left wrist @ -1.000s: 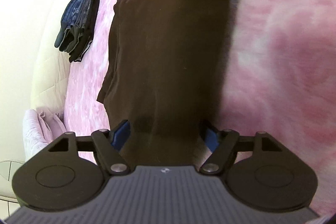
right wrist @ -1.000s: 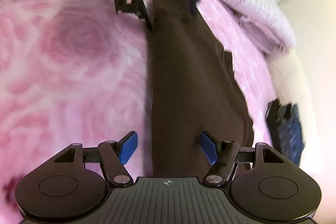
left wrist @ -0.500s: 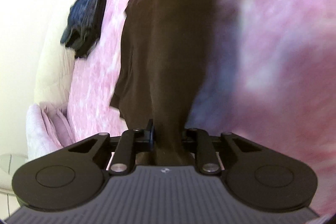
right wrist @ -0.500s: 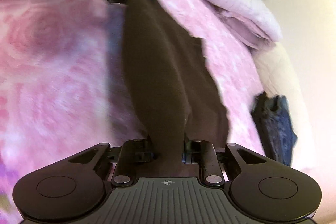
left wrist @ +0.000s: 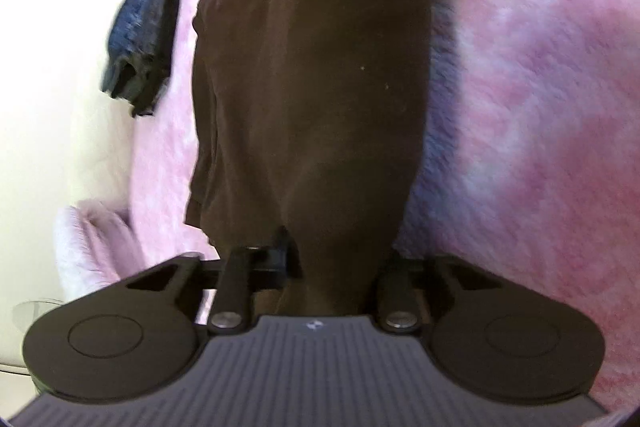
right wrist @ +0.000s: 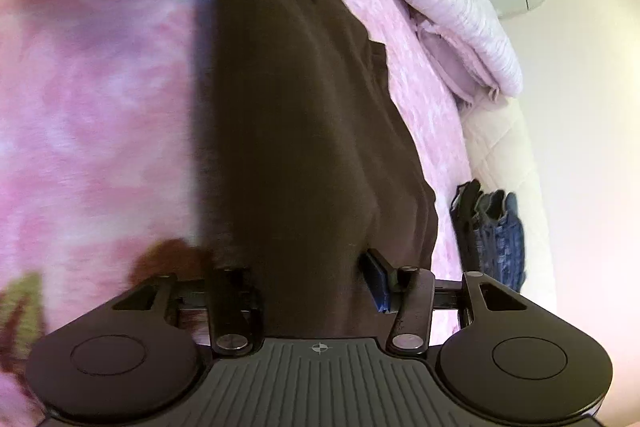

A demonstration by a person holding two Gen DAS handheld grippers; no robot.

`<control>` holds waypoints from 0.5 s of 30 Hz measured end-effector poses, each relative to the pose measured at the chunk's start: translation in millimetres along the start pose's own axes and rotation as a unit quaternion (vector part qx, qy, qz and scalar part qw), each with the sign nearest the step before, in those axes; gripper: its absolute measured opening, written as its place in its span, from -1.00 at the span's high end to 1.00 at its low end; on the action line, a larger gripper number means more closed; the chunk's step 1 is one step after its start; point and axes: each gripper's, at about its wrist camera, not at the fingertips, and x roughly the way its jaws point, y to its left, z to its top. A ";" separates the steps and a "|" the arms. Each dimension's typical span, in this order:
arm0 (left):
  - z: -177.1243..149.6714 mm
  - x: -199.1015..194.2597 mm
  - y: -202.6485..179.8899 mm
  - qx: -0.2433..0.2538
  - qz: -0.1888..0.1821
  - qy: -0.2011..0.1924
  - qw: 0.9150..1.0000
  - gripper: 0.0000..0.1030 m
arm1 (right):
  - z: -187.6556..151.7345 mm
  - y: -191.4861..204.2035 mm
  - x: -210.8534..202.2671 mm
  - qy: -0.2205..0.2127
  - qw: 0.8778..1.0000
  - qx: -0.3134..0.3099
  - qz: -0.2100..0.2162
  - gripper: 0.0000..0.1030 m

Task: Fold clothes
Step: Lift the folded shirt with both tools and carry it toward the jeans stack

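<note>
L gripper [left wrist: 334,259]: I see jaws pinched tight on the near end of the brown garment [left wrist: 320,87], which runs long across the pink blanket [left wrist: 540,107] to the far side. R gripper [right wrist: 312,283]: jaws just opened partway, cloth still between; can't tell if pads press. Folded jeans [right wrist: 496,235] lie right, apart.

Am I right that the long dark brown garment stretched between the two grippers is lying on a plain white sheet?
Not quite. The long dark brown garment lies on a fluffy pink blanket with a mottled rose pattern, not a plain white sheet. Both wrist views show it; the rest holds, with the left gripper and right gripper at opposite ends.
</note>
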 end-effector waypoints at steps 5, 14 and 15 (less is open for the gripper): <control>2.9 -27.6 40.7 -0.014 -0.039 0.002 0.999 0.75 | 0.4 -45.0 -14.3 -0.002 0.998 0.006 0.056 0.60; 25.5 -116.0 128.8 -0.065 -0.097 0.014 0.993 0.75 | 11.7 -145.9 -102.6 -0.021 0.993 -0.023 0.118 0.63; 28.0 -126.0 137.9 -0.073 -0.100 0.015 0.992 0.75 | 12.4 -154.1 -112.3 -0.021 0.992 -0.022 0.124 0.63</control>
